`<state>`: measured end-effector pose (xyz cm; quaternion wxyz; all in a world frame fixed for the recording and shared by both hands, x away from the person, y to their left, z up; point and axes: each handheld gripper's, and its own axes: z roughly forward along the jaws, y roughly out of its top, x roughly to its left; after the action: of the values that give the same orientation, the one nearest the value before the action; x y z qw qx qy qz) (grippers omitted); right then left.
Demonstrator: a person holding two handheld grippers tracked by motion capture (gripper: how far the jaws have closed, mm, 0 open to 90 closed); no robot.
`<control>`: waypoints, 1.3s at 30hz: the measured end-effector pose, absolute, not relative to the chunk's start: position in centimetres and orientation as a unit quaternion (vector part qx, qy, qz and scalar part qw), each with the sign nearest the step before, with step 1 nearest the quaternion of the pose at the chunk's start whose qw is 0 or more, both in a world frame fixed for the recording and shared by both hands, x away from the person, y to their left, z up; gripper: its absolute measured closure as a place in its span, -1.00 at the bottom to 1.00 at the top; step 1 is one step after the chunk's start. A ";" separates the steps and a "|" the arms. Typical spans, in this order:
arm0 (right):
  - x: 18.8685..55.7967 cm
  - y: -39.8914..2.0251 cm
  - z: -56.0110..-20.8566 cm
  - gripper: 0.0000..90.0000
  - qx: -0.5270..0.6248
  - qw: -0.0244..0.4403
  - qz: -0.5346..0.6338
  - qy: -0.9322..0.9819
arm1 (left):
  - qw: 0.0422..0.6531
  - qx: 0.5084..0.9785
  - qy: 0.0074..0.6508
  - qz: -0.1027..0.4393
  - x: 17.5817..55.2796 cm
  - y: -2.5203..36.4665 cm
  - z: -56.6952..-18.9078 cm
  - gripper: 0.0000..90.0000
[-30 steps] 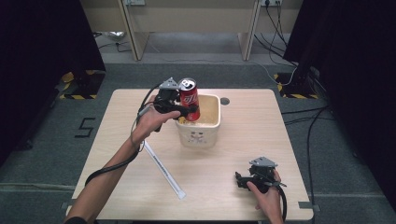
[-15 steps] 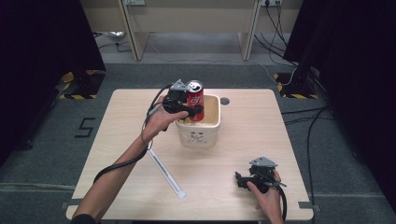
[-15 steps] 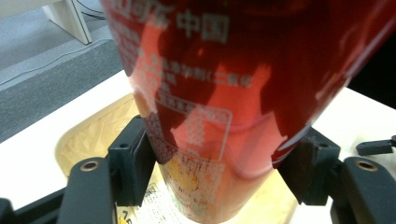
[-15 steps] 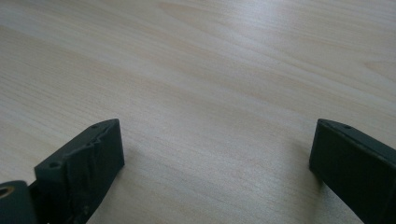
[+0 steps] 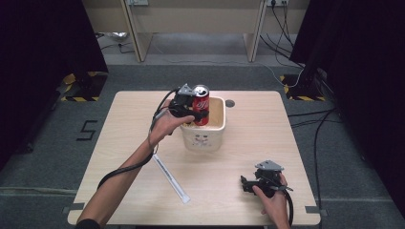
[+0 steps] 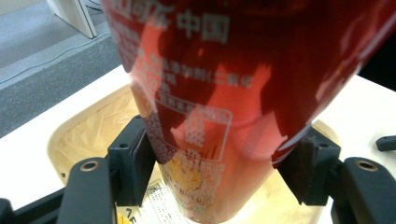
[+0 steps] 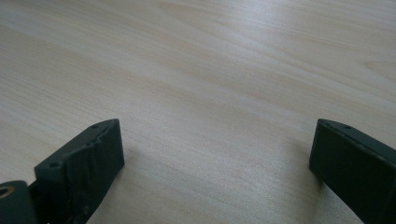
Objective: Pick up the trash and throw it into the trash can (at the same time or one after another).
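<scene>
Pale wood table (image 5: pixel 267 129) on grey floor (image 5: pixel 57 157); left tool (image 5: pixel 193 113) pinches can (image 5: pixel 201 106), right tool (image 5: pixel 248 185) spread.

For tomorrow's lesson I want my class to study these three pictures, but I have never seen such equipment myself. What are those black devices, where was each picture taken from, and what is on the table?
A person sits at a wooden table and holds a hand-worked two-jaw gripper in each hand. The high view looks down from above. The other two pictures come from cameras riding on the grippers, looking along their black jaws. The left gripper is shut on a red drinks can, held upright over a cream tub; in the left gripper view its pads press both sides of the can. The right gripper rests near the table's front edge, jaws open, nothing between them. A long paper-wrapped stick, perhaps a straw, lies on the table.
</scene>
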<state>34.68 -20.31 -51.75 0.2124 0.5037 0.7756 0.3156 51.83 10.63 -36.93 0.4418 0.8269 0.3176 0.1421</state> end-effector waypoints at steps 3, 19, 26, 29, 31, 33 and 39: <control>34.7 -20.3 -51.8 -0.93 0.504 0.212 0.316 0.775 | 0.444 0.830 0.307 0.142 52.0 10.6 -37.2 -0.26; 34.7 -20.3 -51.7 -0.93 0.504 0.212 0.315 0.776 | 0.412 0.843 0.320 0.128 52.0 10.2 -38.6 -0.26; 34.7 -20.3 -51.7 -0.93 0.504 0.211 0.316 0.775 | 0.406 0.847 0.319 0.123 52.0 10.2 -38.8 -0.26; 34.7 -20.3 -51.7 -0.93 0.504 0.211 0.315 0.776 | 0.405 0.847 0.321 0.122 52.1 10.2 -38.8 -0.27; 34.7 -20.3 -51.7 -0.93 0.504 0.211 0.316 0.776 | 0.404 0.848 0.322 0.121 52.1 10.2 -38.9 -0.27; 34.7 -20.3 -51.7 -0.93 0.504 0.211 0.315 0.776 | 0.402 0.848 0.322 0.121 52.1 10.2 -38.9 -0.27; 34.7 -20.3 -51.8 -0.93 0.504 0.210 0.316 0.776 | 0.408 0.846 0.322 0.121 51.9 10.3 -38.6 -0.38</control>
<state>34.68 -20.30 -51.75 0.2099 0.5042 0.7757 0.3161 51.93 10.27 -38.56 0.4075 0.8460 0.3220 0.1206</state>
